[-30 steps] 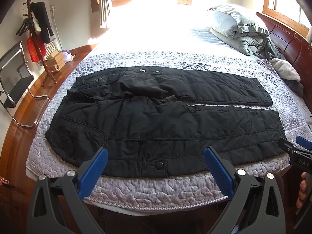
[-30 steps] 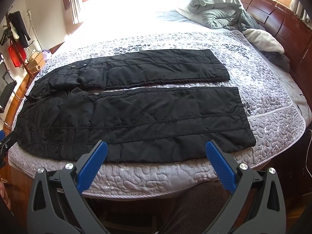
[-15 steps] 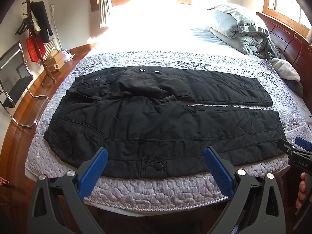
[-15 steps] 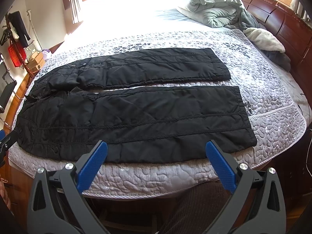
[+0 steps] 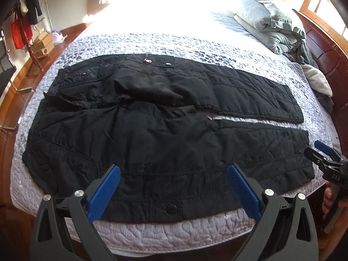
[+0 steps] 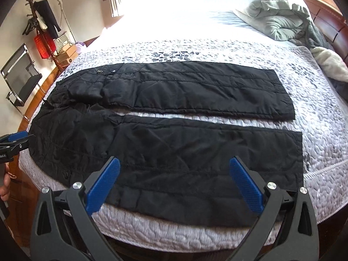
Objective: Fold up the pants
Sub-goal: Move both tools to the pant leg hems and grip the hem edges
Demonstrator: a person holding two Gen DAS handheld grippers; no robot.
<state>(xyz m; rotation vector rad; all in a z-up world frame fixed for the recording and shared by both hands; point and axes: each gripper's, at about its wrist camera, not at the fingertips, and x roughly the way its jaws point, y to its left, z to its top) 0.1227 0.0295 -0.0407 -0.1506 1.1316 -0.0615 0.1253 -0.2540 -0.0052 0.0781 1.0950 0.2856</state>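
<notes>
Left wrist view has closed in on the pants (image 5: 165, 139) since a second ago; they lie flat and unfolded on the bed (image 5: 174, 235); left gripper (image 5: 174, 191) and right gripper (image 6: 174, 182) hover, fingers apart, empty; grasping the near edge likely follows.

The pants (image 5: 165, 143) before me are plain black, with black snap buttons. They lie on a quilted coverlet (image 6: 322, 130) of pale lilac-white with a pebble pattern, darker grey pebbles in a patch beyond the waistband. My left gripper (image 5: 174, 190) and right gripper (image 6: 175, 181) are black with blue pads (image 5: 104, 192). The rolled duvet (image 5: 267, 21) is grey-green, the headboard (image 6: 335, 30) reddish-brown wood, the hanging bag (image 6: 43, 43) red.
</notes>
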